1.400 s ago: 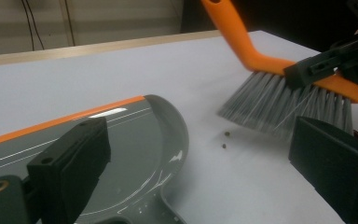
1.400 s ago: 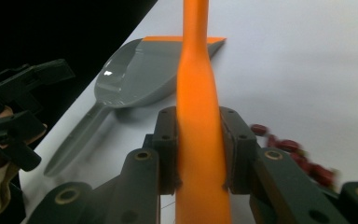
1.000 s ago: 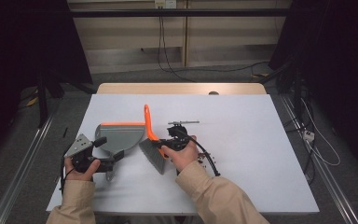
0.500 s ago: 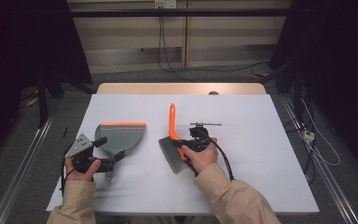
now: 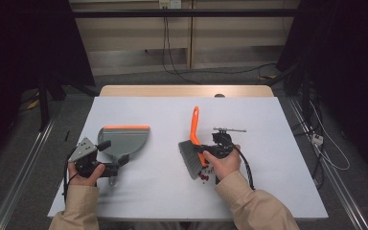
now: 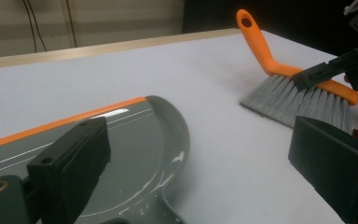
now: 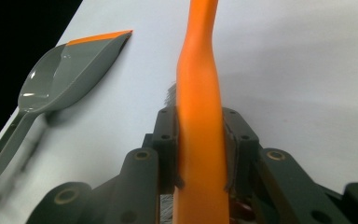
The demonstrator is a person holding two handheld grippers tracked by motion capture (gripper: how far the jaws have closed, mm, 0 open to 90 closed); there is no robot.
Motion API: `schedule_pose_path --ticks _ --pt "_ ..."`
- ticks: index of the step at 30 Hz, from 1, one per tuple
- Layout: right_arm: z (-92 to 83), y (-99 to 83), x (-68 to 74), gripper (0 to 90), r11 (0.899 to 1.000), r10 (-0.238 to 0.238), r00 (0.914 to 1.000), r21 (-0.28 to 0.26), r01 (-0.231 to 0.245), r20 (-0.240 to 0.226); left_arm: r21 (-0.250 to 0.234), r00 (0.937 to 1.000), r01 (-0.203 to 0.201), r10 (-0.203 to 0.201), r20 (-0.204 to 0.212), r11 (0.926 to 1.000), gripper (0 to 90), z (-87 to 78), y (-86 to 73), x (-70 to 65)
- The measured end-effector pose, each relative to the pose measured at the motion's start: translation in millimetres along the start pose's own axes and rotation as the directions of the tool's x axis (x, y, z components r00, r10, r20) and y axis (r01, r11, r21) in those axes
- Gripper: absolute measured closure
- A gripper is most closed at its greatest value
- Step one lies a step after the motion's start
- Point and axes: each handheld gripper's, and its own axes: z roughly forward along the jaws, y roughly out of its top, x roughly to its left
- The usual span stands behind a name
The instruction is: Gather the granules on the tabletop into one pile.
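The right tool [image 5: 210, 152] is clamped on the orange plastic hand brush with grey bristles [image 5: 195, 143], well right of the grey plastic dustpan with an orange lip [image 5: 123, 140], behind which the left tool [image 5: 109, 157] stands apart.

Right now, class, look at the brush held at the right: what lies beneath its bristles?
Under the brush a few small red bits show on the table by the bristles' near end. Whether more lie beneath is hidden by the bristles. The right gripper's jaws clamp its orange handle.
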Motion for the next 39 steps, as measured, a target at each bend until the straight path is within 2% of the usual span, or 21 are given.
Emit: schedule_pose_path --ticks 4,8,14,17,20,23,25,26,28,29,36,37,39 --pt "-5.3 0.2 -3.8 70.7 1.000 0.005 1.0000 -0.005 -0.005 0.003 0.000 1.0000 -0.003 0.003 0.002 1.0000 5.4 0.6 0.4 -0.5" --pt "-6.4 0.5 -3.9 71.0 1.000 0.021 0.9995 -0.011 -0.021 -0.022 0.001 1.0000 -0.003 0.003 0.002 1.0000 5.4 1.8 0.4 -0.7" --pt "-8.6 7.9 8.1 71.4 0.999 0.008 0.9977 -0.042 -0.011 -0.068 0.003 1.0000 0.000 0.000 0.002 1.0000 5.4 2.8 0.5 -0.2" --pt "-3.6 12.6 17.9 71.4 0.999 -0.002 0.9959 -0.042 -0.002 -0.090 0.001 1.0000 0.001 -0.001 0.004 1.0000 5.4 3.7 0.5 -0.2" --pt "9.5 13.8 28.6 71.4 1.000 -0.013 0.9934 -0.019 0.011 -0.114 0.002 1.0000 0.003 -0.003 0.006 1.0000 5.4 4.3 0.7 0.2" --pt "24.9 10.5 35.1 71.4 0.999 0.005 0.9902 0.039 0.000 -0.140 -0.001 1.0000 0.004 -0.004 0.006 1.0000 5.4 4.5 0.8 0.6" --pt "31.8 7.1 37.0 71.3 0.998 -0.019 0.9935 0.063 0.026 -0.112 -0.001 1.0000 0.004 -0.004 0.006 1.0000 5.4 4.3 0.7 0.8" --pt "31.9 7.2 36.0 71.3 0.998 -0.024 0.9952 0.061 0.030 -0.095 -0.001 1.0000 0.003 -0.003 0.006 1.0000 5.4 4.3 0.8 0.8" --pt "29.5 9.0 30.5 71.2 0.997 0.002 0.9960 0.076 0.004 -0.089 -0.001 1.0000 0.003 -0.003 0.004 1.0000 5.4 4.2 0.8 1.0" --pt "27.0 9.4 28.1 71.2 0.997 -0.009 0.9974 0.069 0.014 -0.071 -0.003 1.0000 0.004 -0.004 0.004 1.0000 5.4 4.1 0.8 0.9" --pt "4.5 10.9 3.7 71.2 0.999 0.013 0.9996 0.046 -0.012 -0.024 -0.003 1.0000 -0.004 0.004 0.004 1.0000 5.4 4.0 2.1 -1.5" --pt "1.8 10.9 0.6 71.2 0.999 0.014 0.9997 0.041 -0.013 -0.022 -0.003 1.0000 -0.003 0.004 0.005 1.0000 5.4 4.1 2.1 -2.0" --pt "-1.6 11.0 -4.3 71.3 0.999 0.021 0.9987 0.035 -0.019 -0.046 0.000 1.0000 -0.008 0.008 0.004 1.0000 5.4 4.4 2.2 -1.8"
